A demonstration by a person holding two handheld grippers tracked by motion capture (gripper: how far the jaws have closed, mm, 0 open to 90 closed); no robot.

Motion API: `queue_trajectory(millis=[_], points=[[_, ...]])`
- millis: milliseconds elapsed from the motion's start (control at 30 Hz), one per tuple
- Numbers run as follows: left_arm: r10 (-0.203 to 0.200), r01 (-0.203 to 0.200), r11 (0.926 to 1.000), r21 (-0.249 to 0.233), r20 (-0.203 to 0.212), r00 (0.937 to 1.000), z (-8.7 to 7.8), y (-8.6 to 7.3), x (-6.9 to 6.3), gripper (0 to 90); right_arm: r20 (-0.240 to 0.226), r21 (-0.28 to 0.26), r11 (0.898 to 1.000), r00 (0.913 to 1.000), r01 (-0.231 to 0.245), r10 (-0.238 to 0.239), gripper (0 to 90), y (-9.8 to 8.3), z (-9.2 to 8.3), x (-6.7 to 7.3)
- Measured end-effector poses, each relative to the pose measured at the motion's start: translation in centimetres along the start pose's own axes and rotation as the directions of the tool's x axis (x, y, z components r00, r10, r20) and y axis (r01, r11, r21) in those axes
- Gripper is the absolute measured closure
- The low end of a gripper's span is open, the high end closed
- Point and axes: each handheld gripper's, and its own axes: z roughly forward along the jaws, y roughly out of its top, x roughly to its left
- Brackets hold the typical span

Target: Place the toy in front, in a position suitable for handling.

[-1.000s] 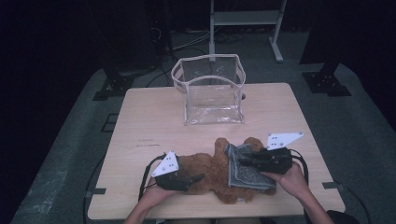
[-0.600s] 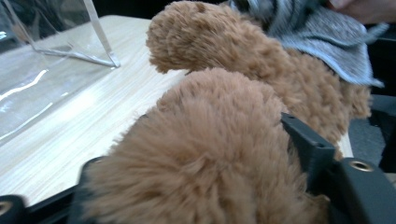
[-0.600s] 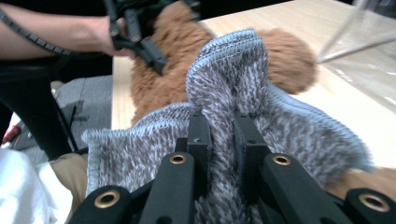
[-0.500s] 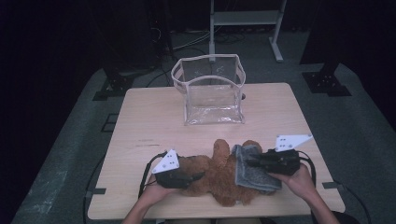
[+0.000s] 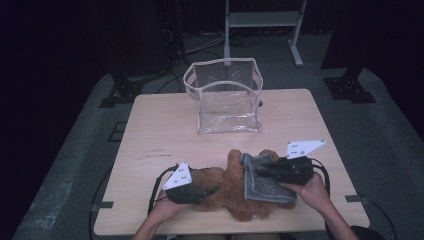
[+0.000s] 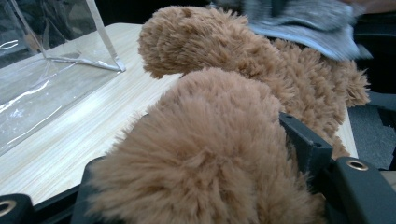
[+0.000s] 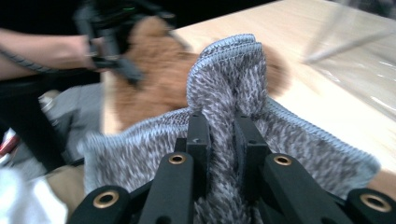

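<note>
Light wooden square worktop on a grey carpeted floor. Clear plastic open-top bag with pale trim stands upright toward the far edge, centre. Brown fluffy plush bear lies at the near edge, well apart from the bag, grey knitted cloth draped over its right part.

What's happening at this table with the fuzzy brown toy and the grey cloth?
A person is working at the wooden table with a grabbing tool in each hand. The left tool has just closed on a limb of the brown plush toy, which bulges between its jaws. The right tool pinches a fold of the grey cloth, which lies over the toy's right side. A clear plastic bag stands open farther back on the table, apart from both.
</note>
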Motion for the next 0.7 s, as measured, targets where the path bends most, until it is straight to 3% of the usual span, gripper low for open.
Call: queue_trajectory(millis=[33, 67, 133, 233, 400, 533, 567, 700], points=[[-0.002, 0.002, 1.0, -0.001, 0.0, 1.0, 0.0, 0.0, 0.1, 38.0, 0.033, -0.001, 1.0, 0.9993, -0.015, 0.015, 78.6, -0.4, -0.5, -0.7], [-0.003, 0.003, 1.0, -0.001, 0.001, 1.0, 0.0, 0.0, 0.1, 37.9, 0.086, -0.006, 0.998, 0.994, -0.068, 0.068, 78.6, -1.3, -1.7, -2.0], [-0.005, 0.005, 1.0, -0.004, 0.001, 1.0, 0.0, -0.1, 0.1, 37.8, 0.097, -0.01, 0.998, 0.9929, -0.069, 0.069, 78.6, -1.5, -2.0, -2.2], [-0.01, 0.01, 0.9999, -0.008, -0.002, 1.0, 0.0, -0.2, 0.2, 37.6, 0.073, -0.046, 0.997, 0.9955, -0.058, 0.062, 78.7, -1.6, -2.9, -1.3], [-0.011, 0.011, 0.9999, -0.007, -0.019, 0.9998, 0.2, -0.1, 0.1, 37.7, -0.02, -0.054, 0.999, 0.9998, -0.008, 0.007, 78.7, -1.8, -2.2, 1.0], [-0.02, 0.02, 0.9998, -0.009, -0.028, 0.9994, 0.2, -0.2, 0.1, 37.8, 0.034, 0.013, 1.0, 0.9993, -0.018, 0.018, 78.9, -3.3, -2.6, 0.6], [-0.028, 0.027, 0.9996, -0.012, -0.029, 0.9992, 0.2, -0.2, 0.1, 37.9, 0.052, 0.018, 0.999, 0.9978, -0.041, 0.04, 78.9, -3.6, -3.0, 0.3], [-0.047, 0.046, 0.9988, -0.014, -0.051, 0.9976, 0.8, -0.1, 0.0, 38.3, 0.048, -0.011, 1.0, 0.9986, -0.022, 0.022, 78.8, -2.7, -3.3, 0.9]])
